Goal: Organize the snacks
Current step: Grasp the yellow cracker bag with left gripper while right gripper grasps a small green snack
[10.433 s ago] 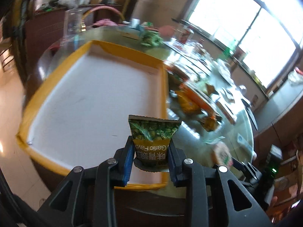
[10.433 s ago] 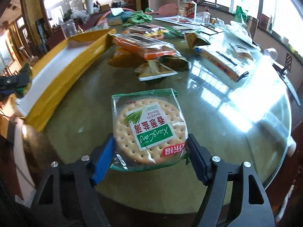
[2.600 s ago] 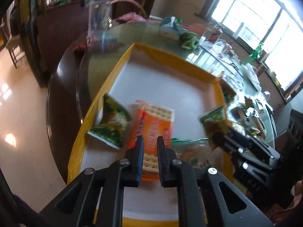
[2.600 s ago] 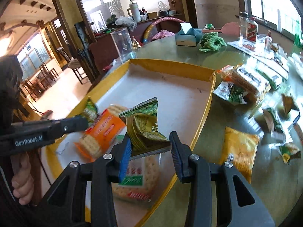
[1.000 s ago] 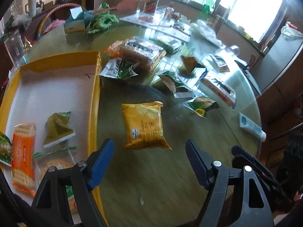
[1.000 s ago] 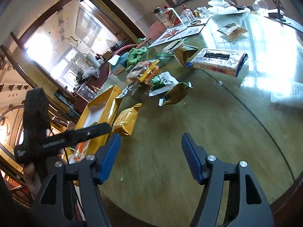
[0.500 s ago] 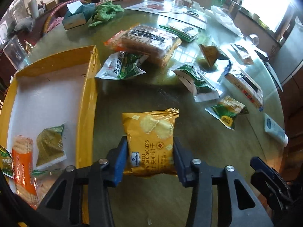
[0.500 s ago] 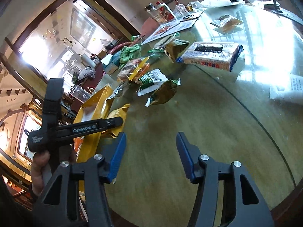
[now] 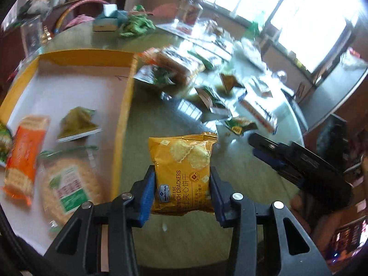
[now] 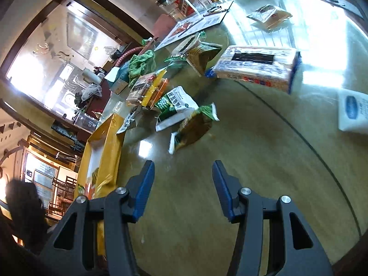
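Lifted off the table (image 9: pixel 184 237) since half a second ago, the yellow cracker packet (image 9: pixel 182 170) now hangs pinched in our left tool (image 9: pixel 181 193), just right of the yellow tray (image 9: pixel 123 119). We should carry it over the rim and release low, squeezing gently: the crinkly foil pouch holds brittle crackers. Our right tool (image 10: pixel 182 186) is spread and holds nothing, aimed at a green crumpled bag (image 10: pixel 194 127).

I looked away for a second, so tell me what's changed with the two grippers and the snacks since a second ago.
The left gripper has shut on the yellow cracker pack and lifted it off the table. The right gripper stays open and empty. The four snacks in the tray haven't moved.
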